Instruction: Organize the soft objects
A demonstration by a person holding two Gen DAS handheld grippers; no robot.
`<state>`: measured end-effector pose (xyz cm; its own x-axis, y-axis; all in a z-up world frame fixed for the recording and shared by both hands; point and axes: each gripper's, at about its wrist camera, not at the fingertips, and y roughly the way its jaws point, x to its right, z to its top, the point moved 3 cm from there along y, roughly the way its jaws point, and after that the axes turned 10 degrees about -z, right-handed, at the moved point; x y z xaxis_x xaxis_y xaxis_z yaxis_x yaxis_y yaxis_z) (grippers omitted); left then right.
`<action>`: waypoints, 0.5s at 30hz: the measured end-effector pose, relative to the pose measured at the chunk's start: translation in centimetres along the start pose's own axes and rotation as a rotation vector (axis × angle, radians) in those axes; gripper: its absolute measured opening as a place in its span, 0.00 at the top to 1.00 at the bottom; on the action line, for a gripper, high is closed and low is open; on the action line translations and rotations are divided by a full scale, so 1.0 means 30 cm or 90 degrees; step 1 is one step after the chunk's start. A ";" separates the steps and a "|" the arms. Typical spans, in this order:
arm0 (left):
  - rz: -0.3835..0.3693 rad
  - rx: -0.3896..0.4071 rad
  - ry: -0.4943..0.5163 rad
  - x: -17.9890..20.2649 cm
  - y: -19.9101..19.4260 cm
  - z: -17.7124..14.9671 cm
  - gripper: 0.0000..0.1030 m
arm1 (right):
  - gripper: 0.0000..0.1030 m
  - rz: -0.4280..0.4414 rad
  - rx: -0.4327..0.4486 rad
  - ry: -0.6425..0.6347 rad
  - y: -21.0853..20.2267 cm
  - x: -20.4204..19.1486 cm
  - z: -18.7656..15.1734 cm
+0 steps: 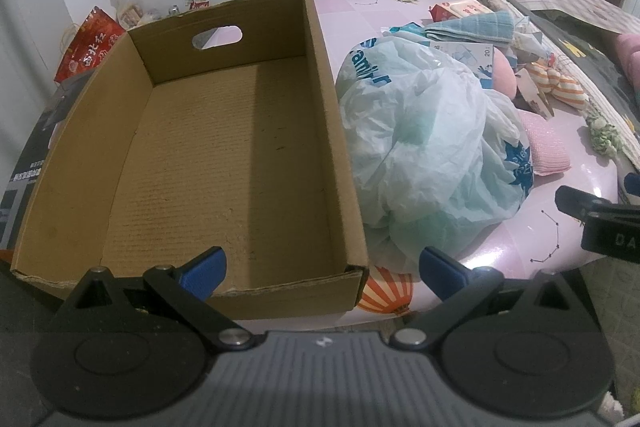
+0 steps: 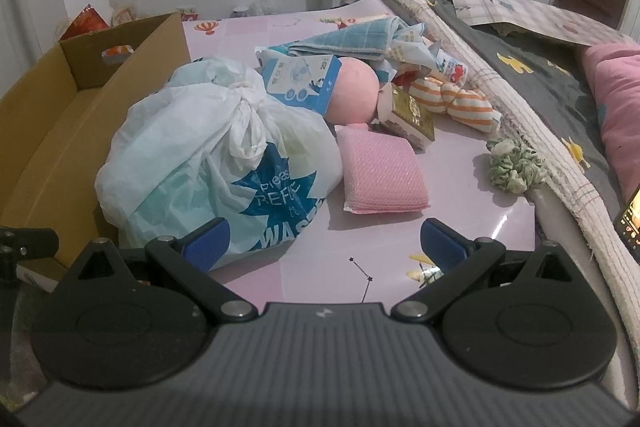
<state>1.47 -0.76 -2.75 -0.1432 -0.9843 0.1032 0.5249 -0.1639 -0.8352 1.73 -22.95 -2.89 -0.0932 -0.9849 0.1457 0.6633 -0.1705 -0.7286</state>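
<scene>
Start of sorting: cardboard box (image 1: 224, 163) empty, left gripper (image 1: 322, 269) and right gripper (image 2: 324, 241) jaws spread, holding nothing; next, probably grasp knotted plastic bag (image 2: 208, 155) beside box.

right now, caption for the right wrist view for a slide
Open right gripper hovers over the table before a knotted plastic bag, pink sponge and green scrunchie; cardboard box at left.

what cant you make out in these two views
- Contents of the knotted plastic bag: hidden by its cloudy film, both views.
- Pink round toy: partly covered by the blue-and-white packet, right wrist view.
- Cardboard box: near wall blocked by the left claw, left wrist view.
</scene>
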 end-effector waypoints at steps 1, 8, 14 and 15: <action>0.000 0.000 0.000 0.000 0.000 0.000 0.00 | 0.01 0.000 0.001 -0.001 -0.001 -0.001 0.000; 0.000 0.000 0.000 0.000 0.000 0.000 0.00 | 0.01 0.000 0.001 -0.001 0.000 -0.001 0.000; -0.001 -0.002 -0.001 -0.001 -0.004 -0.002 0.00 | 0.01 0.000 0.000 -0.001 -0.001 -0.002 -0.001; -0.001 -0.002 -0.001 -0.002 -0.002 -0.002 0.00 | 0.01 0.000 0.000 -0.001 -0.002 -0.003 -0.001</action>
<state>1.40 -0.70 -2.73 -0.1421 -0.9842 0.1051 0.5227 -0.1648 -0.8364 1.68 -22.87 -2.89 -0.0913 -0.9849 0.1469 0.6635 -0.1702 -0.7286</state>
